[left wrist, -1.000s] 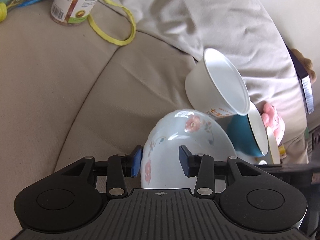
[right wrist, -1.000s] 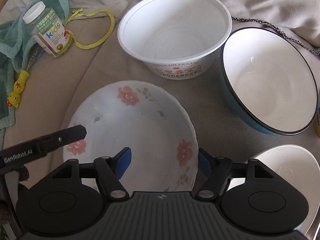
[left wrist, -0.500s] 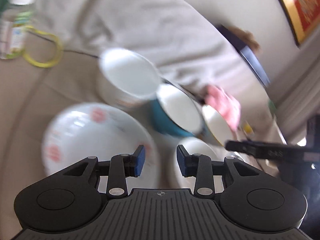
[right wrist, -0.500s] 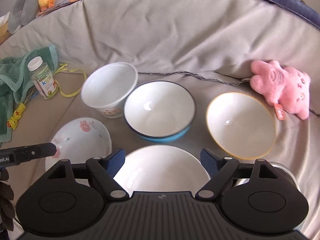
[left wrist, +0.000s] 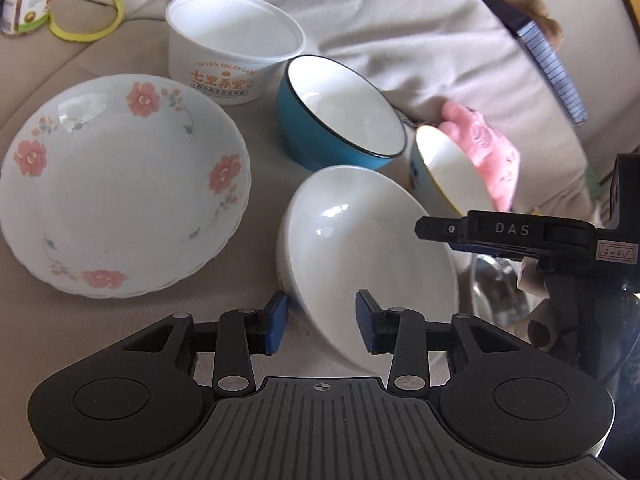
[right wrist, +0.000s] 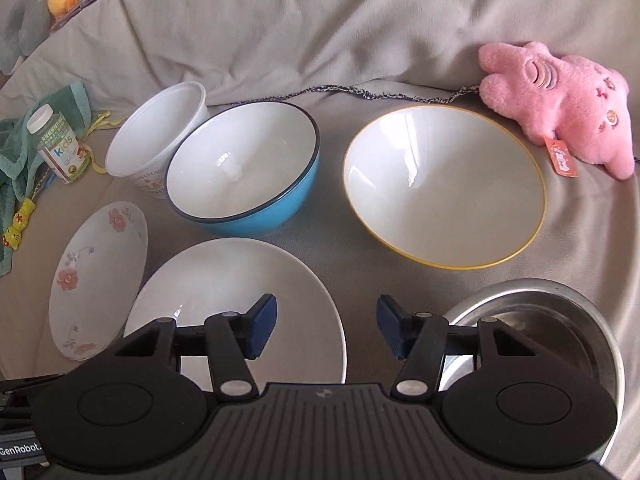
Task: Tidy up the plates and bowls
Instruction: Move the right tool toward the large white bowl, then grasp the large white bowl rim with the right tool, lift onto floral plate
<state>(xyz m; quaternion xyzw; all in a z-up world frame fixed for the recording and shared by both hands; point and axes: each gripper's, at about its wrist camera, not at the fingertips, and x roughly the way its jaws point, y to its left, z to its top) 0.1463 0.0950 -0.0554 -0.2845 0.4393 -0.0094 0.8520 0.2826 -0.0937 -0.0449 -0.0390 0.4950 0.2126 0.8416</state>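
Grippers both hover above the sofa cushion, nothing between their pads. Left gripper (left wrist: pixel 321 326) is spreading its jaws right over the near rim of the plain white bowl (left wrist: pixel 366 240), one pad outside the rim, one above the inside, neither touching as far as I can tell. Right gripper (right wrist: pixel 326 328) is narrowing its jaws, empty, over the gap between that white bowl and the steel bowl (right wrist: pixel 560 320) to the right. So the left hand looks nearer. Left of the white bowl lies the floral plate (left wrist: pixel 120 184); beyond it the blue bowl (left wrist: pixel 340 116), the yellow-rimmed bowl (right wrist: pixel 444 188) and, farthest, the paper tub (left wrist: pixel 234 44).
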